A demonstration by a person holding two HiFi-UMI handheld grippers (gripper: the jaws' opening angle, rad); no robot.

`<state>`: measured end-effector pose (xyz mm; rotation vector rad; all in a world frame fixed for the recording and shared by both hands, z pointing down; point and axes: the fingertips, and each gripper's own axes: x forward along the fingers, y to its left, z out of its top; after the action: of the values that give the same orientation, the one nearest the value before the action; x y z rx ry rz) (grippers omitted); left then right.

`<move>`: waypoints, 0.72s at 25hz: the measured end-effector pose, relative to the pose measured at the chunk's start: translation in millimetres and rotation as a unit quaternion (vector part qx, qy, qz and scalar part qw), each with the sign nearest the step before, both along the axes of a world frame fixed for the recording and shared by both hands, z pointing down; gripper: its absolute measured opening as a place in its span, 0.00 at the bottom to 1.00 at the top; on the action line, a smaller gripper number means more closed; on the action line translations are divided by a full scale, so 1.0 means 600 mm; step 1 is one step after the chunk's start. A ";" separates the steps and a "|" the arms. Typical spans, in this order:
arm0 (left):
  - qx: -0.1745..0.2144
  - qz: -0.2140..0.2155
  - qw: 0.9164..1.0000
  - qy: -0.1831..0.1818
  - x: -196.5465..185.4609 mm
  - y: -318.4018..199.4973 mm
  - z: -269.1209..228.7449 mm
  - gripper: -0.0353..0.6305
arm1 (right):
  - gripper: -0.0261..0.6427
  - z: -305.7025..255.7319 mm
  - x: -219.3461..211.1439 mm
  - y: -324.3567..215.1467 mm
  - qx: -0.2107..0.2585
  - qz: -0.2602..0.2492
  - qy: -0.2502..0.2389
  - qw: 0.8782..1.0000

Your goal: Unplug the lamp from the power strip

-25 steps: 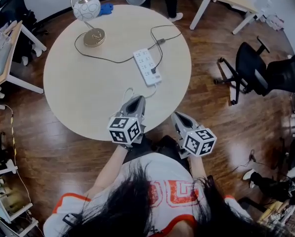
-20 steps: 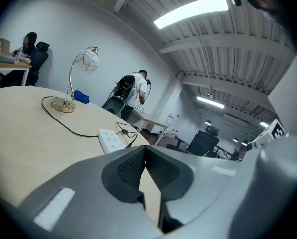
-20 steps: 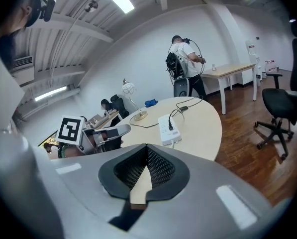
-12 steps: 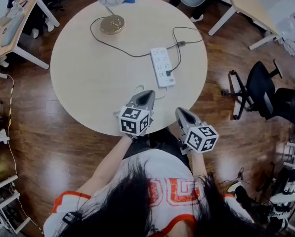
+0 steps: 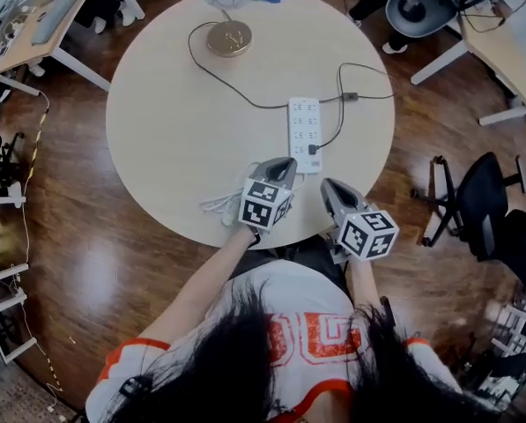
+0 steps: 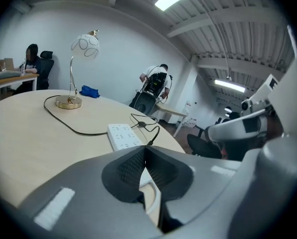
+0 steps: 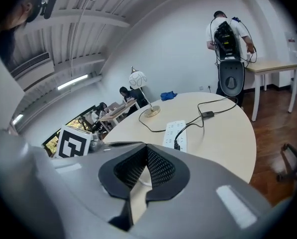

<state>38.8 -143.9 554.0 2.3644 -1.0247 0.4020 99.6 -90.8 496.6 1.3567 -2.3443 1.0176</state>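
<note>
Desk (image 5: 42,16): upper left corner of the head view, apart from the round table.
Table (image 5: 157,139): round, pale, filling the upper middle.
White cable (image 5: 217,206): loose coil at the table's near edge, left of centre, just beside the left gripper.
Lamp (image 5: 228,7): upright at the far edge, top centre; white globe shade, brass base.
Black cord (image 5: 261,107): from the lamp base toward the strip.
Left gripper (image 5: 286,163): centre frame, jaws together, nothing between; tip near the strip's near end.
Power strip (image 5: 304,130): white, lengthwise, right of centre.
Plug (image 5: 313,149): black, seated in the strip's near end.
Right gripper (image 5: 327,186): below the strip, jaws together, empty.
Chair (image 5: 474,210): right edge, on the wood floor.
</note>
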 end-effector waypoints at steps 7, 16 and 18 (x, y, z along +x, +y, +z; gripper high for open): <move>-0.061 -0.043 0.996 -0.046 0.012 -0.038 0.080 0.05 | 0.04 0.073 0.008 -0.052 -0.032 -0.046 0.003 0.998; -0.096 -0.056 0.989 -0.092 0.017 -0.050 0.118 0.05 | 0.04 0.136 0.004 -0.095 -0.025 -0.098 0.068 0.993; -0.100 -0.053 0.988 -0.102 0.015 -0.050 0.121 0.05 | 0.04 0.145 0.000 -0.099 -0.025 -0.104 0.079 0.991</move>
<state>47.6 -173.9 626.8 2.1129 -1.1407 0.6852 99.5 -150.5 583.6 1.1044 -2.2703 0.8678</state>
